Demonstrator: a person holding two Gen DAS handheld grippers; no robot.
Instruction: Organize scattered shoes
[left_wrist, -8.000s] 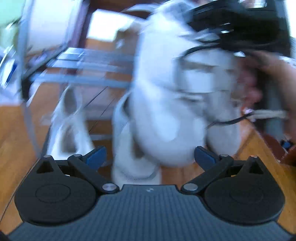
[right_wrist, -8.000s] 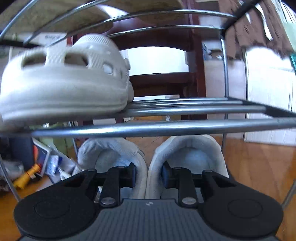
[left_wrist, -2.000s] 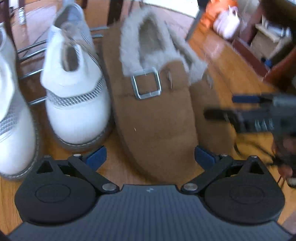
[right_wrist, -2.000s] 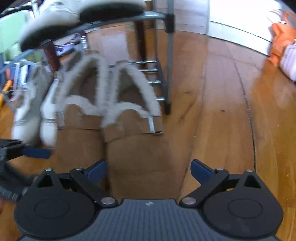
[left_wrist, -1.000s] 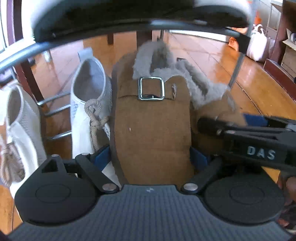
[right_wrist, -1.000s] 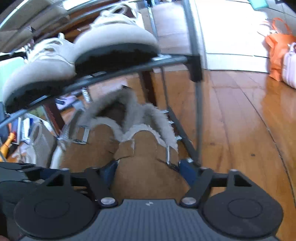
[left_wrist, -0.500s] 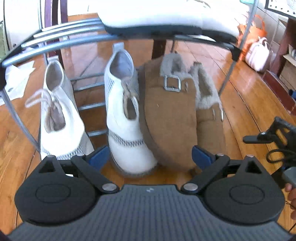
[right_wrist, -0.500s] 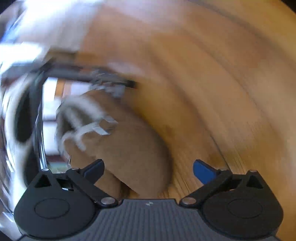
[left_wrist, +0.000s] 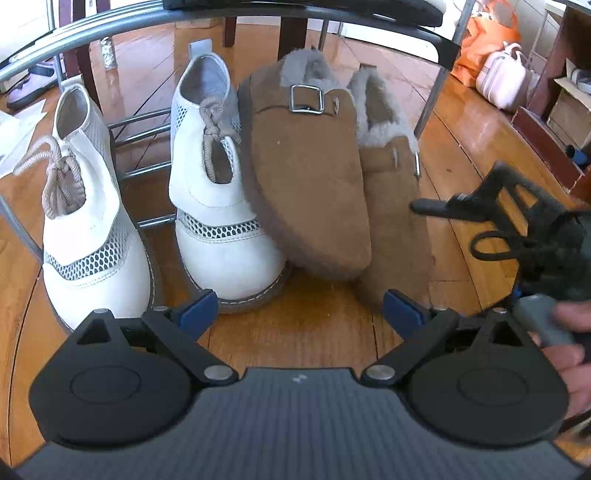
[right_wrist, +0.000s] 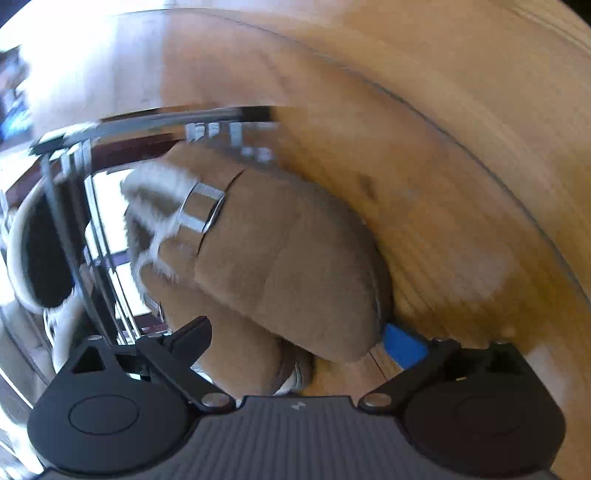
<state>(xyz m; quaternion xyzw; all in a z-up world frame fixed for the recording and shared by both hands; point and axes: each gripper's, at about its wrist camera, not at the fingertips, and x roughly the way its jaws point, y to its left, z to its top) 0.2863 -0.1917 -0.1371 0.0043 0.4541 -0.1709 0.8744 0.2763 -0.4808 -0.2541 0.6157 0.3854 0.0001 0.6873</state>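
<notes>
Four shoes: two white ankle shoes and two brown fur-lined slippers stand side by side on the wooden floor (left_wrist: 303, 343), under the lowest rail of a metal shoe rack (left_wrist: 122, 22).
Left gripper (left_wrist: 299, 312): tilted steeply down toward the floor just in front of the shoe toes; its blue-tipped jaws are spread wide with nothing between them but bare floor.
Right gripper (left_wrist: 491, 206): seen in the left wrist view at the right, blurred, just beside the outer slipper, with a hand (left_wrist: 569, 343) around its handle. In its own view it is rolled over, so the floor fills the upper right.
Right jaws: closing; the slipper toes lie ahead of them, and the blur hides whether the pads touch anything.
Left white shoe (left_wrist: 92, 236): upright, long axis running away from the camera, toe toward the camera, heel in under the rack, laces knotted at the top.
Right white shoe (left_wrist: 218, 229): parallel to the first, same heading, its side touching the brown slipper next to it.
Inner slipper (left_wrist: 310, 184): toe toward the camera, buckle strap across the far end, tilted and overlapping both neighbours.
Outer slipper (left_wrist: 391, 206): same heading, flat on the floor, partly hidden by the inner one.
</notes>
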